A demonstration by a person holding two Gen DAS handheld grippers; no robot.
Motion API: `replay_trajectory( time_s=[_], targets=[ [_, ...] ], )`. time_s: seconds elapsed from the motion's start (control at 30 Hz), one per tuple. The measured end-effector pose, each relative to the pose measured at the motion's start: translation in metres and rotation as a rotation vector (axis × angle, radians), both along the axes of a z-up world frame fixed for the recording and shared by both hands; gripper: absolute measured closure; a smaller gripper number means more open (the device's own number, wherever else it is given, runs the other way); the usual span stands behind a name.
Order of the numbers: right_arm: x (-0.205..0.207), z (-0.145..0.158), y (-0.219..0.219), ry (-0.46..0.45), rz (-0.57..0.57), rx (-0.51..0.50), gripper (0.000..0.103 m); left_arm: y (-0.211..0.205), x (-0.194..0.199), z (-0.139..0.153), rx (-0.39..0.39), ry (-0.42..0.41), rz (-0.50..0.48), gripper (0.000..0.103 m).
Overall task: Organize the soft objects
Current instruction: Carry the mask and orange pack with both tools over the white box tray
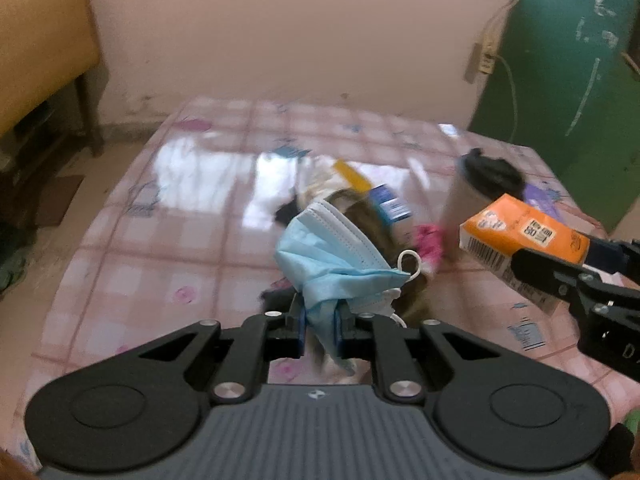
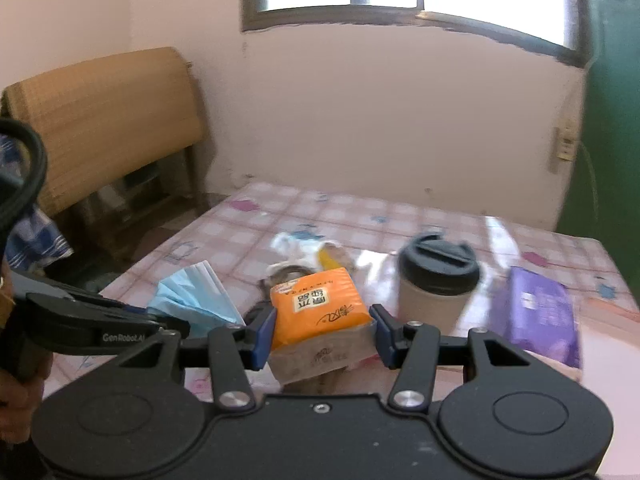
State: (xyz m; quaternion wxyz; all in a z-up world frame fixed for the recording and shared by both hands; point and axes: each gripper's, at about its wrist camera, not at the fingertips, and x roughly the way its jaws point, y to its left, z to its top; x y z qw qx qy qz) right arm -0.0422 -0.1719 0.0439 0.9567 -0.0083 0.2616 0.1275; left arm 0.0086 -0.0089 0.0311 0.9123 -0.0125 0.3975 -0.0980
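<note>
My left gripper (image 1: 320, 326) is shut on a light blue face mask (image 1: 332, 252), held above the pink checked table (image 1: 168, 256). The mask also shows at the left of the right wrist view (image 2: 192, 300), beside the left gripper (image 2: 160, 322). My right gripper (image 2: 320, 332) is shut on an orange tissue pack (image 2: 318, 308), lifted off the table. That pack shows in the left wrist view (image 1: 520, 236) at the right, held by the right gripper (image 1: 532, 264). Under the mask lies a pile of soft items, brown cloth (image 1: 368, 220) and a pink piece (image 1: 430, 240).
A beige cup with a black lid (image 2: 438, 280) stands right of centre. A purple tissue pack (image 2: 540, 312) lies at the right. A blue and yellow packet (image 1: 384, 196) lies in the pile. A wooden chair (image 2: 104, 120) stands at the left and a green door (image 1: 568, 40) at the right.
</note>
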Motion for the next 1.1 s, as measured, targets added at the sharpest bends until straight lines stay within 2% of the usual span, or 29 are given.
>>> replay_trajectory(
  time_s=[0.6, 1.1],
  targets=[
    [-0.012, 0.001, -0.09, -0.015, -0.215, 0.042, 0.042, -0.081, 0.004, 0.019, -0.025, -0.029, -0.153, 0.087],
    [-0.022, 0.0, -0.203, -0.029, -0.411, 0.039, 0.042, -0.187, 0.003, 0.026, -0.028, -0.055, -0.346, 0.087]
  ],
)
